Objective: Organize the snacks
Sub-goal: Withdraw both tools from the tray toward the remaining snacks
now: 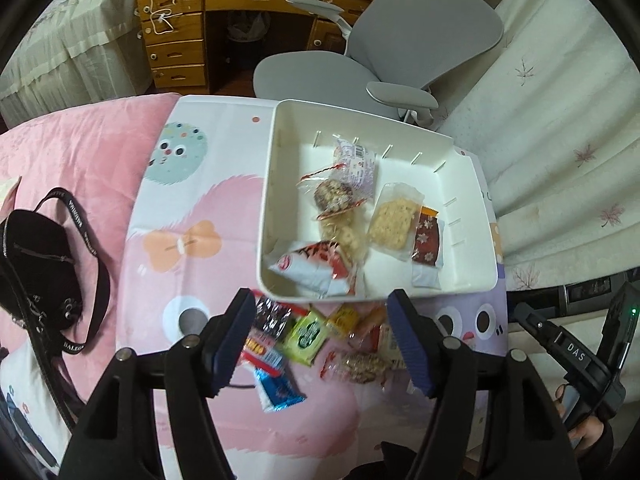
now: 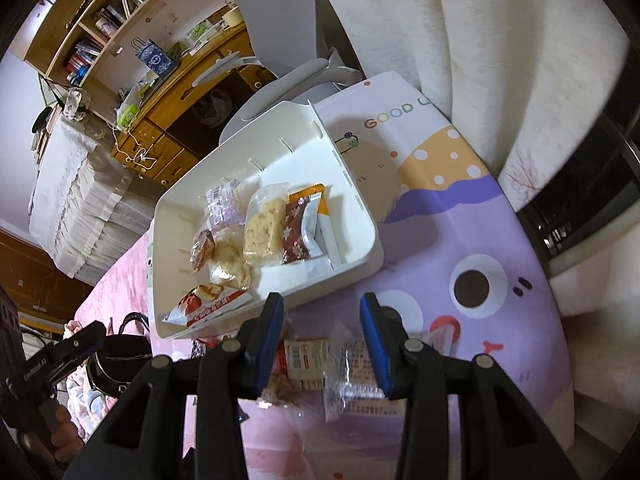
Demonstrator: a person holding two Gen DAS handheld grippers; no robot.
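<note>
Left view: a black strap bag (image 1: 36, 264) is lying at far left, loose wrapped snacks (image 1: 308, 336) are sitting lower centre below the white rectangular plastic bin (image 1: 276, 184). The left gripper (image 1: 324, 344) is hovering wide apart, empty. The right gripper (image 2: 322, 344) is gaping, empty, over a clear packet (image 2: 344, 376).

Ahead of me a grey office chair (image 1: 404, 44) stands before a wooden desk (image 1: 224, 12), and a black strapped bag (image 1: 36, 264) lies on the pink blanket (image 1: 80, 152).

A white bin (image 1: 276, 184) holds several wrapped snacks (image 1: 390, 224); more packets (image 1: 306, 334) lie heaped just before it.
</note>
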